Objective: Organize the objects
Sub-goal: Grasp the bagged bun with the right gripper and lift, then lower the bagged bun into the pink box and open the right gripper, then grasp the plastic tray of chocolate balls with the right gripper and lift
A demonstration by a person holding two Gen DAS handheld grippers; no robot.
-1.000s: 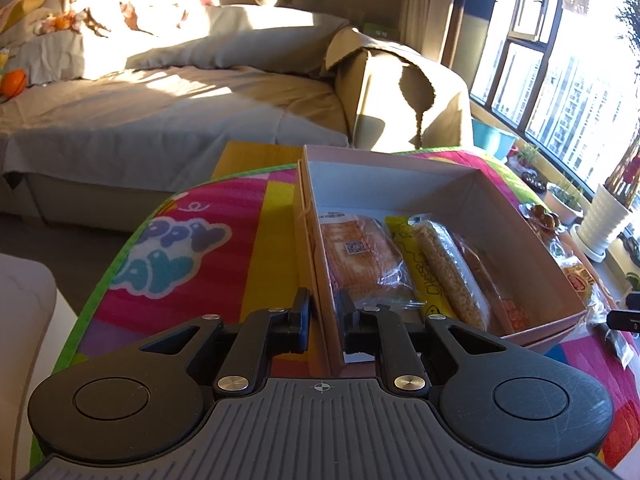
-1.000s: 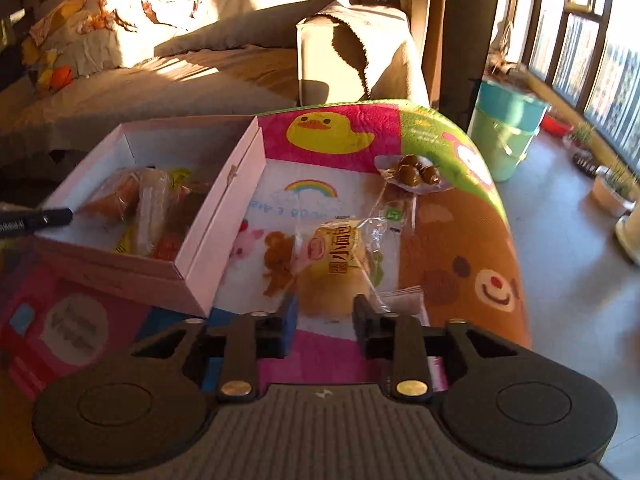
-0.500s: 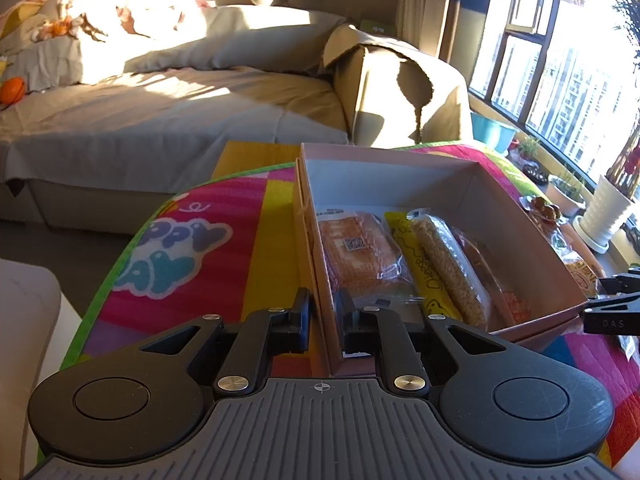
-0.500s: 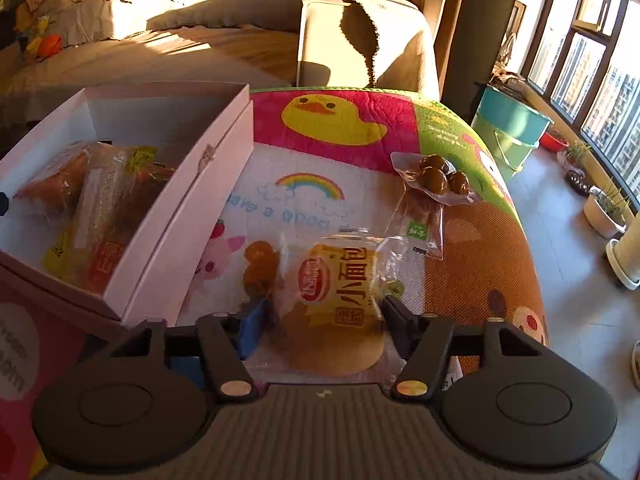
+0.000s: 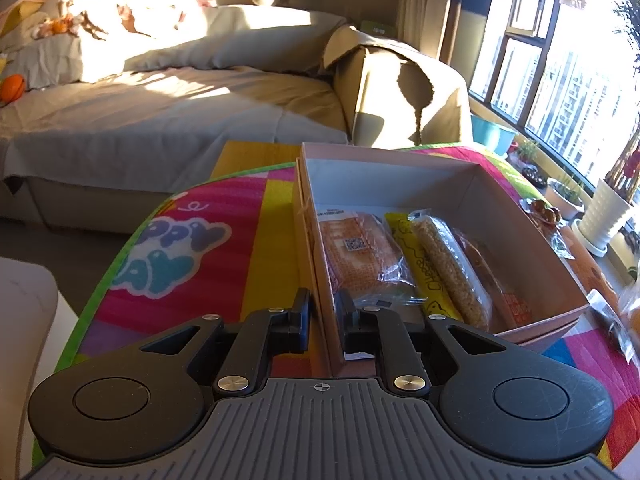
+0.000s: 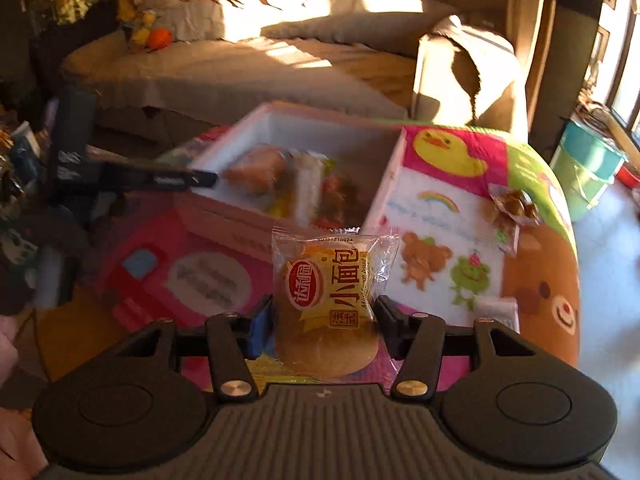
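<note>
Right tongs (image 6: 324, 320): pinching the small bread packet (image 6: 330, 300) by both sides, holding it above the desk (image 6: 536, 296).
Left tongs (image 5: 322, 312): gripping the near-left wall of the pink box (image 5: 520, 232), one finger sitting inside, one outside.
Box contents: a bread pack (image 5: 360, 248), a yellow wrapper (image 5: 424, 276) and a grain bar (image 5: 448, 264) are lying side by side.
At 2 o'clock of the packet: a bag of brown sweets (image 6: 512, 204) is lying on the desk.
At 12 o'clock: the sofa (image 6: 248, 68) is standing beyond the box.
</note>
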